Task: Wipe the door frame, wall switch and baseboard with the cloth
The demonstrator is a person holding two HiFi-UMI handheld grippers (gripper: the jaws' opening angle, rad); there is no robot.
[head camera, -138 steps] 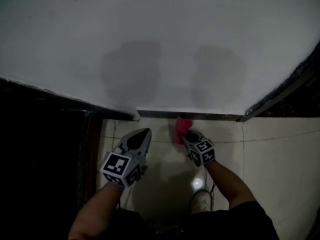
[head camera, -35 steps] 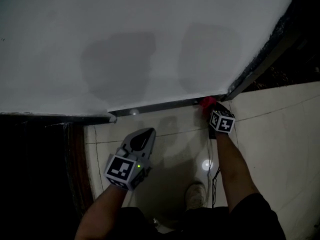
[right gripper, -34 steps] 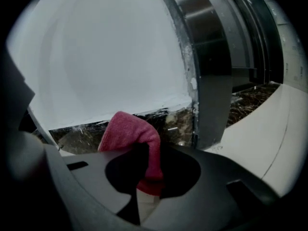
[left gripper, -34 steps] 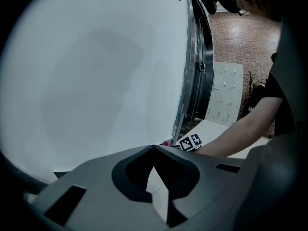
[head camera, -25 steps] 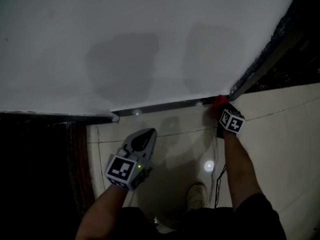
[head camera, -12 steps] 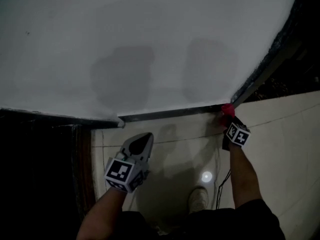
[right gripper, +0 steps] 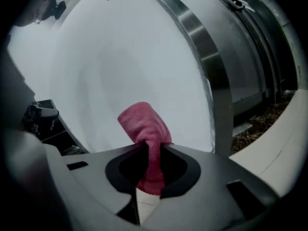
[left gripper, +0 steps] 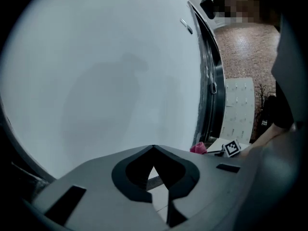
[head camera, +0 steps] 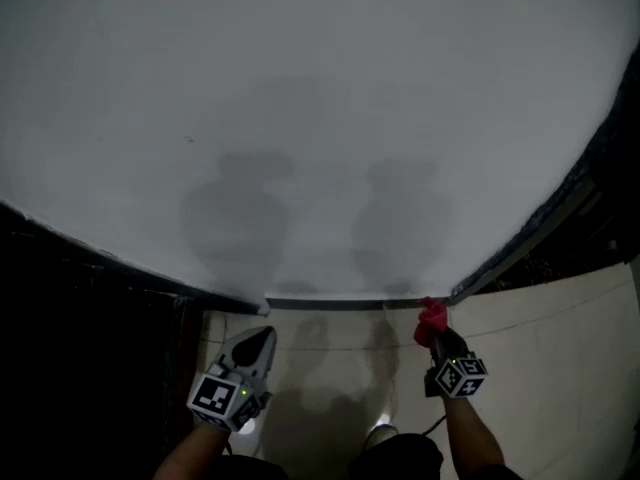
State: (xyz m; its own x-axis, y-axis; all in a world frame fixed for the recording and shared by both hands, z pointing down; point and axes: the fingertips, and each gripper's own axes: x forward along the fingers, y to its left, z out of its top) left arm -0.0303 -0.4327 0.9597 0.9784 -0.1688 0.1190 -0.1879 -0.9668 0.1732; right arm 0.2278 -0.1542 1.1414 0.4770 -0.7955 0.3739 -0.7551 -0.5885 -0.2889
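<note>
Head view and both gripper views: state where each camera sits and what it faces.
Head view: on the head, steeply down at white wall, dark baseboard; forearms, left gripper, right gripper show.
Left gripper view: on that gripper, facing wall, metal door frame; shut jaws show.
Right gripper view: likewise; jaws pinch pink terry cloth.
All share that cloth.

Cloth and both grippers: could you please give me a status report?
Right gripper shut on pink cloth, by baseboard corner. Left gripper shut, empty. Nothing blocking.
</note>
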